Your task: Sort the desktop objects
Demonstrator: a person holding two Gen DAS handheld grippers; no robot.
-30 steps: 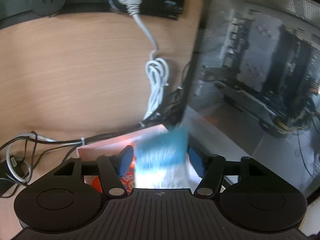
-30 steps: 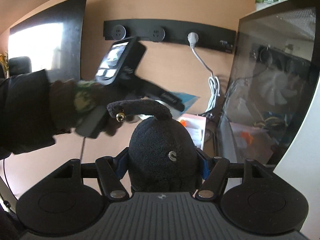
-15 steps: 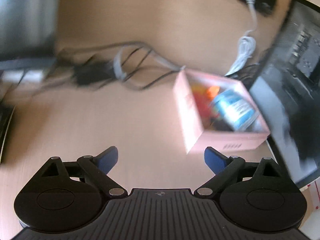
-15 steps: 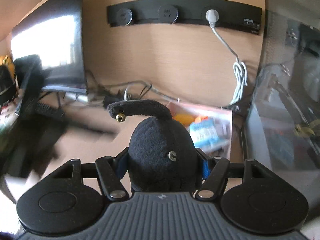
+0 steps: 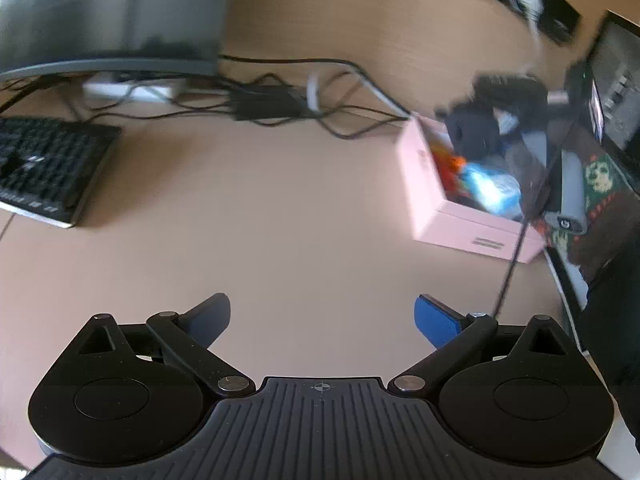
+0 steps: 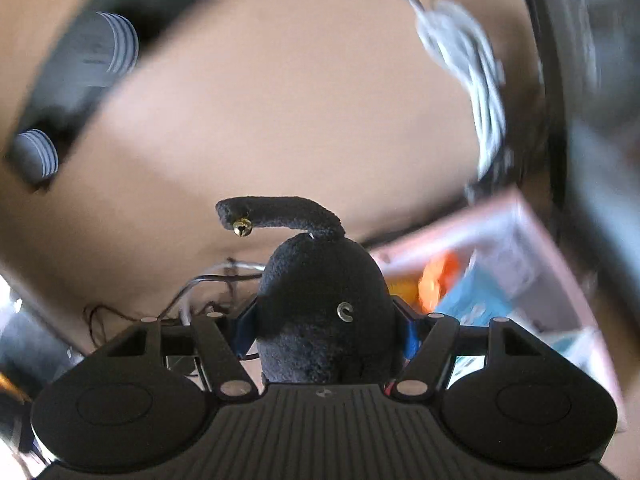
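Your right tool [image 6: 326, 330] grips the plush [image 6: 326, 320] left of the box [image 6: 532, 264], while your empty left tool [image 5: 322, 316] is opening.

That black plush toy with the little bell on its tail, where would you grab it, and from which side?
By its rounded body, probably, the way the right gripper holds the black plush toy now: one blue pad on each flank, coming from the end away from the tail. The body is broad and soft, so the pads sink in and hold. The thin curved tail with its bell would likely flop or slip.
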